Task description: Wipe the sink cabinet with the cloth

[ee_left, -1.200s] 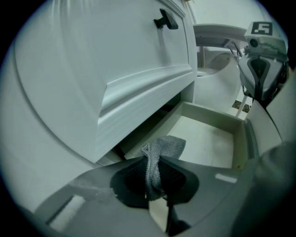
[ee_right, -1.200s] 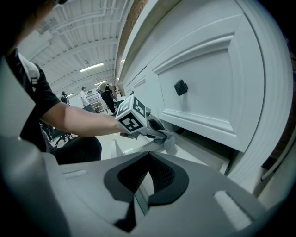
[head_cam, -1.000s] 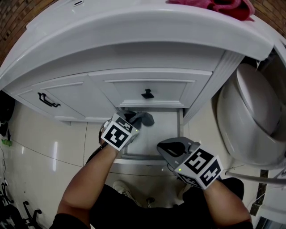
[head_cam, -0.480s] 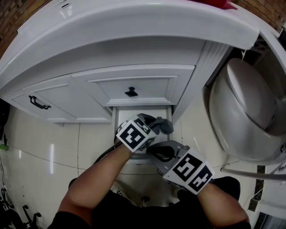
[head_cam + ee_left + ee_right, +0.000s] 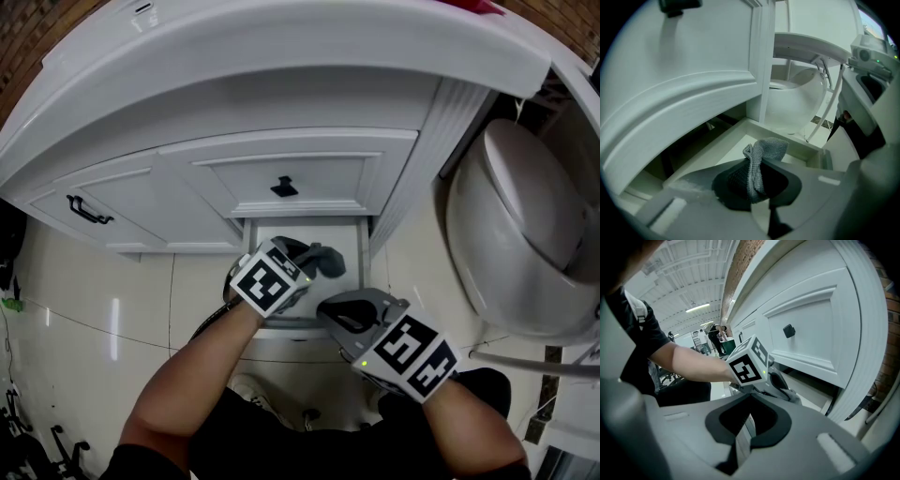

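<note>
Whereas the cloth point(image 5: 325, 261) is shown near the right wall of the open drawer point(image 5: 292, 232) half a second earlier, it is now seen drawn back toward that drawer's middle, clamped in the left gripper point(image 5: 302, 257). A wiping stroke on the sink cabinet point(image 5: 309, 169) is judged under way. The right gripper point(image 5: 349, 315) is held closed on nothing, just in front of the drawer. Cloth-to-drawer contact and the drawer front are hidden.

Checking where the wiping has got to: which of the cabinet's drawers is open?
The bottom drawer, pulled out beneath the black-knob drawer. The left gripper holds the grey cloth over it. The black-knob drawer and the bar-handle front beside it are shut.
</note>
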{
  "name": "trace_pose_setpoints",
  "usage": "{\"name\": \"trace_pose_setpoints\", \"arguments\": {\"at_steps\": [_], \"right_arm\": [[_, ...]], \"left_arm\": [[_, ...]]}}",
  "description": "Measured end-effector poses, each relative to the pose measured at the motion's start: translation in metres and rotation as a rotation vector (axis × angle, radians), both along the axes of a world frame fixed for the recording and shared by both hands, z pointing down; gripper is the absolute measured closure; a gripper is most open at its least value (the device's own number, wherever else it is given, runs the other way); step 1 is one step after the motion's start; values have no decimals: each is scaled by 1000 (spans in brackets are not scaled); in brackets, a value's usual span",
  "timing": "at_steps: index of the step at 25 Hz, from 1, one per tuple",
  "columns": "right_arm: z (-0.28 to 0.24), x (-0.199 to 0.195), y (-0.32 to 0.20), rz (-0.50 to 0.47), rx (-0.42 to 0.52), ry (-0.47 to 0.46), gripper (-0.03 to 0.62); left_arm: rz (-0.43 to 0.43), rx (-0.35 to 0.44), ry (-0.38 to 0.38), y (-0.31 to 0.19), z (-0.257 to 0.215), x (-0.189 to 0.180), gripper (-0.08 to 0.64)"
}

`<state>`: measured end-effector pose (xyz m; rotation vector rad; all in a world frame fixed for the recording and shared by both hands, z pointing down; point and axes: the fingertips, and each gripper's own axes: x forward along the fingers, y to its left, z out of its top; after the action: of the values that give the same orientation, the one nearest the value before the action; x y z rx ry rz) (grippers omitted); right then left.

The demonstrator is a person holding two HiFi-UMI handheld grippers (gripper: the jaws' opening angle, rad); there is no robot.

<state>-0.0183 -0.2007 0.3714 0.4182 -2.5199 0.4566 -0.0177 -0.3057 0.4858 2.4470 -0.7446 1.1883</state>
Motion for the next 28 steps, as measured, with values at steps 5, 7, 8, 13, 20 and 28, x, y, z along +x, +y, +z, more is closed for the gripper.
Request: {"name": "trace_pose_setpoints", "arguments": {"at_steps": [5, 7, 8, 13, 20, 28], "right_arm": [[-1, -4, -1, -2, 4, 2, 588], [0, -5, -1, -2, 3, 5, 588], [1, -5, -2, -1, 3, 6, 588], [5, -6, -3, 3, 0, 13, 588], [6, -8, -3, 2, 3, 19, 588], [6, -5, -1, 9, 7, 25, 588]], "left_arm": [[-46, 20, -51, -2, -3, -43, 525], [-54, 24, -72, -1, -4, -56, 525], [-54, 28, -87, 0, -4, -62, 525], [-57, 32, -144, 9, -3, -90, 525], [-70, 34, -197, 16, -4, -117, 525], [-62, 34, -158, 18, -10, -108, 525]]}}
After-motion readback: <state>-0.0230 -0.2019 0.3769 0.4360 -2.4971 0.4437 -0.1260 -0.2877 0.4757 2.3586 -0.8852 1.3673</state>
